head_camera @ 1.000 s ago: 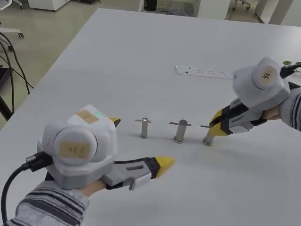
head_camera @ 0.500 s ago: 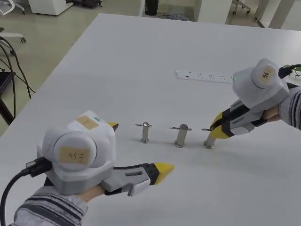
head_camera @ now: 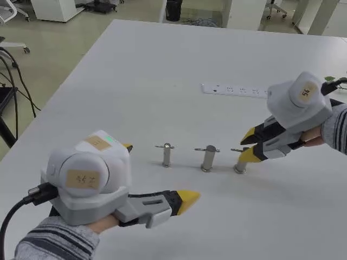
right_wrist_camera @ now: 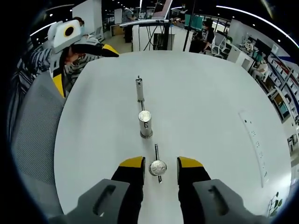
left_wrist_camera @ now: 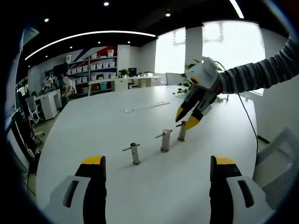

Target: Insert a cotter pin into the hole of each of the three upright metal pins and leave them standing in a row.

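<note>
Fingers [head_camera: 188,197] of the left gripper [head_camera: 158,172] are spread wide with nothing between them. In the head view this gripper hangs low at 7 o'clock, lying almost flat over the white surface [head_camera: 135,81], and it points toward 3 o'clock.

Three metal pins stand in a row in the middle of the surface, and the row runs from 9 to 3 o'clock. The left pin [head_camera: 166,157], the middle pin [head_camera: 207,161] and the right pin [head_camera: 240,166] all stand straight up. A thin wire goes through the top of each one. The left cotter pin [head_camera: 162,146], the middle cotter pin [head_camera: 201,149] and the right cotter pin [head_camera: 235,150] all lie flat, with the long side along the row.

At 3 o'clock the right gripper [head_camera: 248,145] tips down and points toward 8 o'clock. Its fingers are apart, one on each side of the right pin's top, and are not squeezing it.

A power strip [head_camera: 236,90] lies flat at 1 o'clock, well apart from the row.
</note>
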A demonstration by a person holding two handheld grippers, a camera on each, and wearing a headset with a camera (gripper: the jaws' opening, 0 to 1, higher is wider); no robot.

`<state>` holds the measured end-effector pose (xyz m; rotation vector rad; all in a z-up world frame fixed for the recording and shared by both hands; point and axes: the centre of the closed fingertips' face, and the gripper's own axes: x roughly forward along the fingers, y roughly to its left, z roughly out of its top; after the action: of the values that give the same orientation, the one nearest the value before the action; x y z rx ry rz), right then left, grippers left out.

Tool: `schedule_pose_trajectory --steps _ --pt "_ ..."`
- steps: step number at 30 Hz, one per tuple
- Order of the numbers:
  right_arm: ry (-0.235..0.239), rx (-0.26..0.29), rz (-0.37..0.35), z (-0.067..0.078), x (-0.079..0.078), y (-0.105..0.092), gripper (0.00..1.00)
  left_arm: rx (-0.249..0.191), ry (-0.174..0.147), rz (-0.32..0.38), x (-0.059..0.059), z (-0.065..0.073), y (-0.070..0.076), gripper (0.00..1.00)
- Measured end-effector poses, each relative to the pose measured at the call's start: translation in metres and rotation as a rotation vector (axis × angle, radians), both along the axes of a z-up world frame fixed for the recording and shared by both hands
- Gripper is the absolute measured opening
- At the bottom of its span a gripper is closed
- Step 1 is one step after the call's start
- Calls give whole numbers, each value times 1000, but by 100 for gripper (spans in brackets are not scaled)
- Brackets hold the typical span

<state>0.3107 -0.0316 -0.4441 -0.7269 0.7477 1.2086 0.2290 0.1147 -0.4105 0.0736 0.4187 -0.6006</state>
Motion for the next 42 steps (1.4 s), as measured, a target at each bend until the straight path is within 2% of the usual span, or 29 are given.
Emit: schedule_pose_trajectory --steps 2,5,7,9,12,15,17,19,21,23,27,30,35,38,42 --pt "-17 7 -3 5 -4 1 29 -3 4 2 -1 0 0 93" --pt "-38 61 -61 15 -8 4 33 -1 0 2 -1 2 1 94" --pt "-45 120 -132 25 -10 7 35 -1 -6 -1 -1 3 1 95" --pt "-26 159 -201 31 -17 7 39 -1 -12 -2 -1 5 1 96" --pt "-37 212 -264 39 -26 8 50 -5 -15 -4 0 8 1 97" --pt "-80 239 -286 45 -35 5 54 2 -21 -9 0 11 1 98" --pt "-82 248 -314 46 -42 2 55 5 -21 -11 0 12 2 99" --pt "-64 263 -379 44 -48 -4 60 9 -19 -12 0 12 3 99" --pt "-72 290 -397 46 -53 -5 65 12 -19 -15 -1 13 4 99" --pt "-77 294 -423 46 -59 -9 68 13 -12 -14 -2 13 6 99" --pt "-48 372 -517 48 -71 -11 73 19 2 -7 -4 11 8 99" --pt "-54 377 -533 46 -78 -14 78 20 1 4 -5 12 10 99" --pt "-83 374 -551 44 -87 -18 79 33 -12 11 -6 14 12 99" --pt "-74 425 -589 49 -90 -17 79 37 -13 27 -7 16 16 99" --pt "-58 466 -627 54 -94 -19 79 31 -15 50 -8 20 19 99"
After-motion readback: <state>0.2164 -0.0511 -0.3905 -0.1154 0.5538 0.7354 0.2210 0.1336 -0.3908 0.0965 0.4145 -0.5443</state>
